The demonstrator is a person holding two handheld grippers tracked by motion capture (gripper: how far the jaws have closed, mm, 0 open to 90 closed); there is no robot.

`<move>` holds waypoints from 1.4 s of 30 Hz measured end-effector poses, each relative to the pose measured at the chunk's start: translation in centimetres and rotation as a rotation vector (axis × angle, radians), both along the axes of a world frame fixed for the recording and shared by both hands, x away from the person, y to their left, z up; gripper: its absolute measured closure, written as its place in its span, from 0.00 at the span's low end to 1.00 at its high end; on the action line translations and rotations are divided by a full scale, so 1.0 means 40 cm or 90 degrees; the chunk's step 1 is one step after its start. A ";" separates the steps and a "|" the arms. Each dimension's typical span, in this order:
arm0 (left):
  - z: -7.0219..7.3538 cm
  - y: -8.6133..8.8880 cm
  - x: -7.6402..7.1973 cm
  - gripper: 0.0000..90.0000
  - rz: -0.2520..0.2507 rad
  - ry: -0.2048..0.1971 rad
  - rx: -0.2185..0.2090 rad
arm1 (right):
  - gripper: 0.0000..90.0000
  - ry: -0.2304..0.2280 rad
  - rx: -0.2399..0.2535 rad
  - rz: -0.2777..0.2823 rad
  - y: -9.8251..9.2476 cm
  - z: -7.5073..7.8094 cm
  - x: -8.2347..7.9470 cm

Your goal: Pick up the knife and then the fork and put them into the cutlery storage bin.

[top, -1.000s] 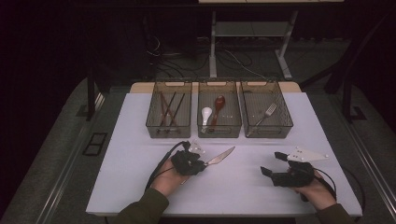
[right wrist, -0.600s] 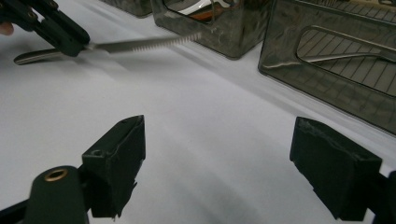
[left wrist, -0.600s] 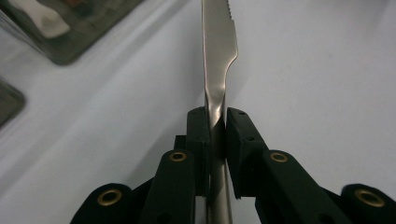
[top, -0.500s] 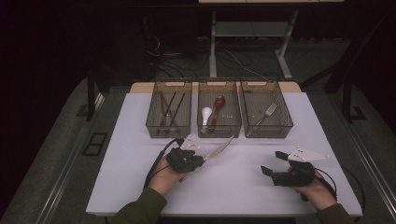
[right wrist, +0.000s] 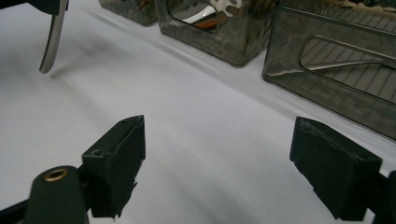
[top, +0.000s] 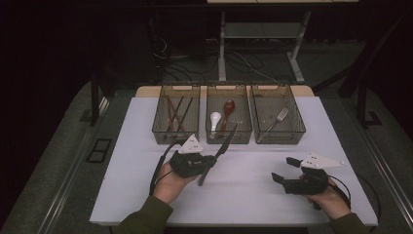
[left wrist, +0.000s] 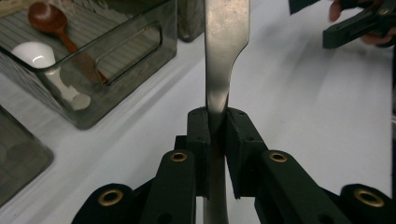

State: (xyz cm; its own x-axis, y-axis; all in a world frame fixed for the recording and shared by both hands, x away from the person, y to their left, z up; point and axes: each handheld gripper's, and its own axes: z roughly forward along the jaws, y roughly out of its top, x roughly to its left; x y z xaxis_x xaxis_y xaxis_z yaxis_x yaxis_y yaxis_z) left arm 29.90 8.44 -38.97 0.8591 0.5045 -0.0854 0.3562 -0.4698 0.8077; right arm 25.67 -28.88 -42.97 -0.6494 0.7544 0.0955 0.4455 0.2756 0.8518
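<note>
Your white table (top: 146, 146) spreads out in front of you, and along its far edge three smoked clear bins stand side by side. The left bin (top: 160, 127) holds dark chopsticks (top: 176, 113). The middle bin (top: 246, 127) holds a white spoon (top: 215, 120) and a reddish wooden spoon (top: 227, 108). The right bin (top: 295, 127) holds a fork (top: 277, 119).

Your left gripper (top: 210, 161) sits left of centre, just near of the middle bin, with your left hand (top: 170, 184) under it. Its jaws are clamped tight on a metal table knife (top: 224, 146), gripping it where handle meets blade, as the left gripper view shows (left wrist: 217, 107). The knife is off the table, tilted, its blade slanting up and away toward the middle bin while the handle end hangs down over the white surface.

Your right gripper (top: 284, 170) rests low at the near right, well apart from the knife, in your right hand (top: 331, 202). Its jaws stand wide, with nothing but bare table between them in the right gripper view (right wrist: 219, 172).
</note>
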 end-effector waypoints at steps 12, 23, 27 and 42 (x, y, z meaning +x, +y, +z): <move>0.004 0.003 -0.013 0.89 0.006 -0.017 -0.054 | 0.20 -0.003 0.040 0.016 0.017 0.034 0.010; 0.000 -0.025 -0.027 0.89 0.028 -0.043 -0.069 | 0.41 0.022 0.111 0.096 0.094 0.092 0.051; -0.002 -0.034 -0.031 0.89 0.030 -0.049 -0.067 | 0.46 0.022 0.135 0.127 0.133 0.105 0.064; -0.011 -0.063 -0.040 0.89 0.040 -0.063 -0.079 | 0.60 0.017 0.181 0.167 0.234 0.133 0.102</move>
State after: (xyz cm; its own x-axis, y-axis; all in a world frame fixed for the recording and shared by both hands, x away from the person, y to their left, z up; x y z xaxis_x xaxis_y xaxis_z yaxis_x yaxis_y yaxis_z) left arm 28.30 5.91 -39.42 0.8335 0.5484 -0.0665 0.2976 -0.3443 0.8905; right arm 29.77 -19.54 -37.64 -0.8112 0.5038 0.2970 0.4145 0.1370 0.8997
